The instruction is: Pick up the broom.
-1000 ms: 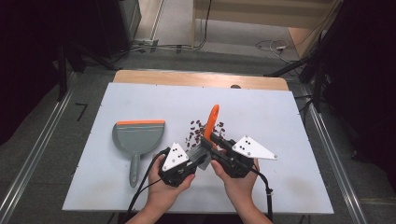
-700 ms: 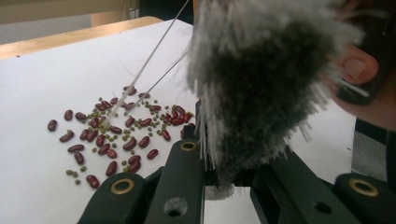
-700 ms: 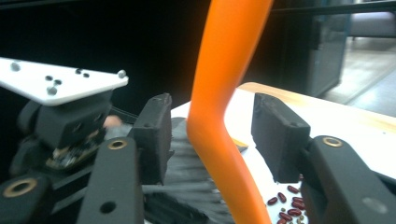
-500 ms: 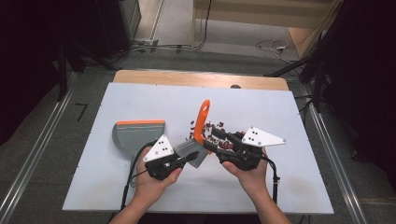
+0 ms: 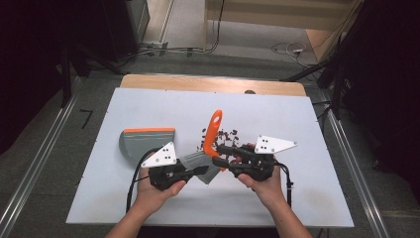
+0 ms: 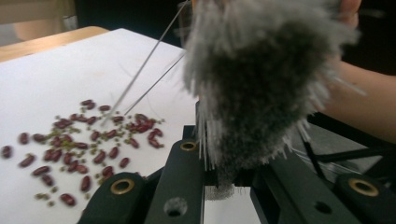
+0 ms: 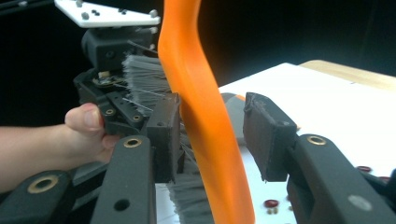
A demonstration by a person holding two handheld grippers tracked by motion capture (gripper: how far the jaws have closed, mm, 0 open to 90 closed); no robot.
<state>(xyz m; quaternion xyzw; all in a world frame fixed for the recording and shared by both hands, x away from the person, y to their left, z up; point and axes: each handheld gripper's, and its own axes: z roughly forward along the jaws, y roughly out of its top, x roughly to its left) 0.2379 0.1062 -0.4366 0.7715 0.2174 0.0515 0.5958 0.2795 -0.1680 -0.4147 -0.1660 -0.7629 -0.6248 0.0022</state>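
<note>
A hand brush with an orange handle (image 5: 214, 130) and grey bristles (image 5: 197, 162) stands tilted over the white table. My left gripper (image 5: 203, 170) is shut on the bristles (image 6: 261, 79), low at the brush head. My right gripper (image 5: 219, 154) reaches in from the right, its jaws on either side of the orange handle (image 7: 205, 116). They have just been closing. The left pad (image 7: 164, 135) sits against the handle and the right pad (image 7: 264, 140) stands a little off it. Red beans (image 5: 225, 134) lie scattered just behind the brush, and appear again as beans (image 6: 84, 140) in the left gripper view.
A grey dustpan (image 5: 146, 141) with an orange lip lies left of the brush, mouth facing away. The white table (image 5: 297, 198) has bare surface at the right and near the front edge. A wooden strip (image 5: 208, 84) runs along its far edge.
The brush and both grippers have shifted slightly left, toward the dustpan. The right gripper's jaws let go of the handle, spread, and have come partly in around it again.
</note>
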